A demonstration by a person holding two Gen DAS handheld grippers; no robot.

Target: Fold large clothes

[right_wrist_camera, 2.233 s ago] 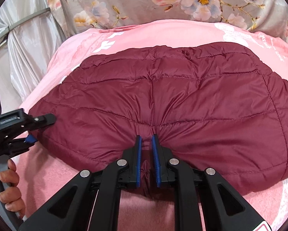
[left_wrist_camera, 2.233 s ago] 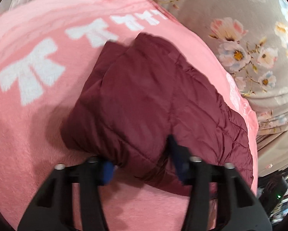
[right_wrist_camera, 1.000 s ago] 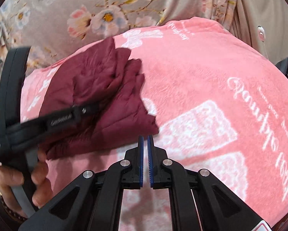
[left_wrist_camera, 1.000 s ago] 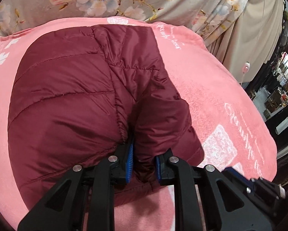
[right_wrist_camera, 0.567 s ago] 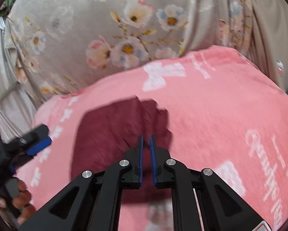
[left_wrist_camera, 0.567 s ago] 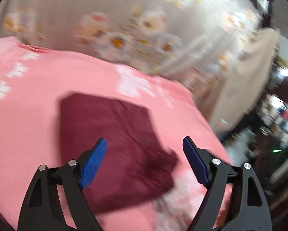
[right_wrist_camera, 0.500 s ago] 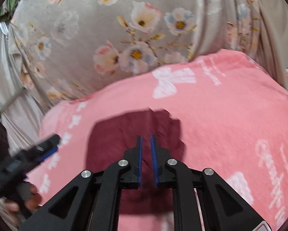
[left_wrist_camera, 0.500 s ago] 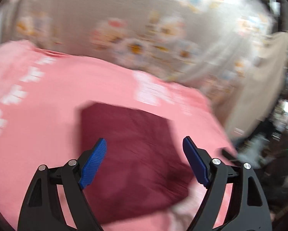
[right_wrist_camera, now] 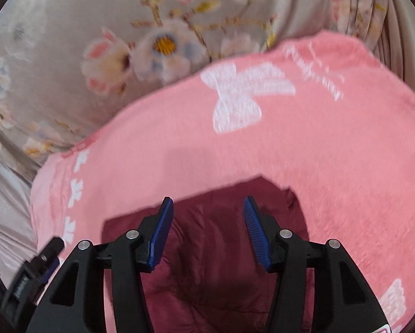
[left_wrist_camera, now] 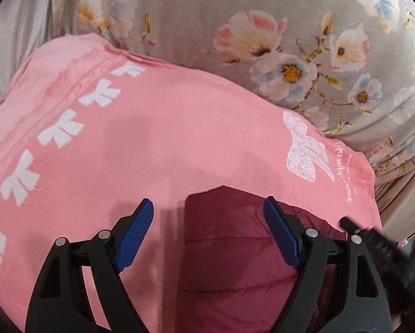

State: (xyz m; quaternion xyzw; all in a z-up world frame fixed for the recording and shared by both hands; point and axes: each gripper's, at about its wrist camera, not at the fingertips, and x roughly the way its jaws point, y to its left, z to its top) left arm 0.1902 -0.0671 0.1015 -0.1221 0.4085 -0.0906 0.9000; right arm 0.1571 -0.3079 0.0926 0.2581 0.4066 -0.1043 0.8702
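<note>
A maroon quilted jacket [left_wrist_camera: 235,252] lies folded into a compact block on a pink blanket [left_wrist_camera: 152,144]. My left gripper [left_wrist_camera: 207,233] is open and empty, held above the jacket's left part. My right gripper [right_wrist_camera: 207,233] is open and empty, held above the jacket [right_wrist_camera: 213,249]. The right gripper's tip shows at the right edge of the left wrist view [left_wrist_camera: 374,241]. The left gripper shows at the lower left of the right wrist view [right_wrist_camera: 32,274].
The pink blanket [right_wrist_camera: 304,144] has white bow prints and script. A grey floral curtain [left_wrist_camera: 263,22] hangs behind it. Pale silky fabric [right_wrist_camera: 4,208] hangs at the left side.
Both grippers let go of the jacket and drew back above it. The left opened about 0.6 s ago; the right has opened since half a second ago. The jacket now lies folded small.
</note>
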